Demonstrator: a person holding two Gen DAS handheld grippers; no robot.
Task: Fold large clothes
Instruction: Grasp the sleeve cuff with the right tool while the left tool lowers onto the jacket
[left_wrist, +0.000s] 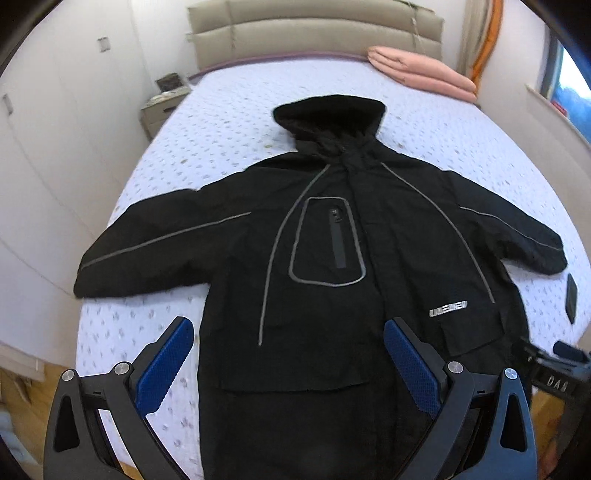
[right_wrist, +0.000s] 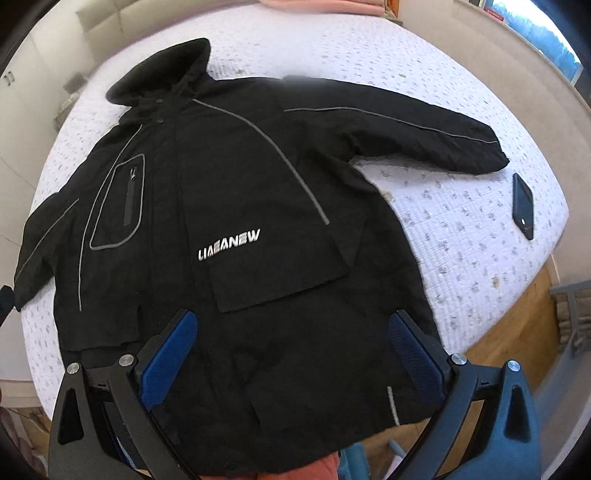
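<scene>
A large black hooded jacket (left_wrist: 325, 229) with grey piping lies flat, front up, on the bed (left_wrist: 229, 110), both sleeves spread out and the hood towards the headboard. It also shows in the right wrist view (right_wrist: 236, 192), with white lettering on the chest. My left gripper (left_wrist: 288, 332) is open and empty, above the jacket's lower left part. My right gripper (right_wrist: 293, 325) is open and empty, above the jacket's lower right hem. The right gripper's body shows at the left wrist view's right edge (left_wrist: 554, 369).
A dark phone (right_wrist: 523, 206) lies on the bed beside the right sleeve, also in the left wrist view (left_wrist: 571, 298). A folded pink blanket (left_wrist: 421, 72) lies by the headboard. A nightstand (left_wrist: 162, 107) stands left of the bed. Wood floor (right_wrist: 517, 325) lies beyond the bed's edge.
</scene>
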